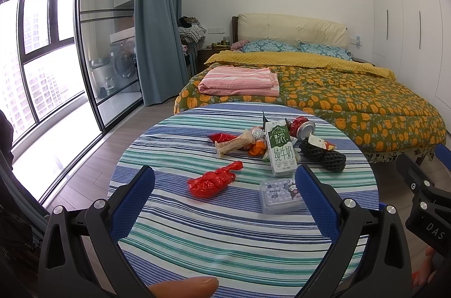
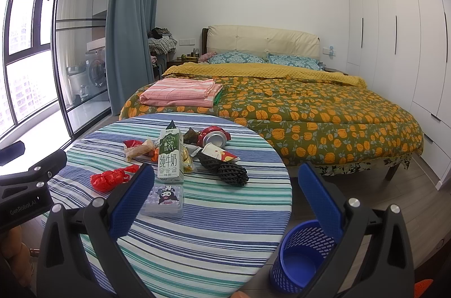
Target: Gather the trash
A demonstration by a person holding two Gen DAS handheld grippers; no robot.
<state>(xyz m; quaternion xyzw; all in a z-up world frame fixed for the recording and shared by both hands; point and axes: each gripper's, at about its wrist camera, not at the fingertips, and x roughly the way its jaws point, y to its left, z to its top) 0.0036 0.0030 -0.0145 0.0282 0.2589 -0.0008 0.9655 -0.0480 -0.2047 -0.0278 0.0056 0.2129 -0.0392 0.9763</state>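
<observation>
Near table (image 1: 225,241) bare; trash pile (image 1: 270,143) blocks far half.

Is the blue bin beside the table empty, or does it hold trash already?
Empty as far as shown: the blue mesh bin stands upright on the floor and its visible bottom is bare. The right gripper's finger hides part of its inside.

The upright milk carton (image 1: 280,148) in the middle of the table reads "Cloud", "浓" and "纯牛奶". The clear plastic box (image 1: 282,195) just near of it shows "BDP". The right gripper's body at the right edge of the left wrist view carries "DAS"; the left gripper's body at the left edge of the right wrist view reads "GenRobot.AI".
</observation>
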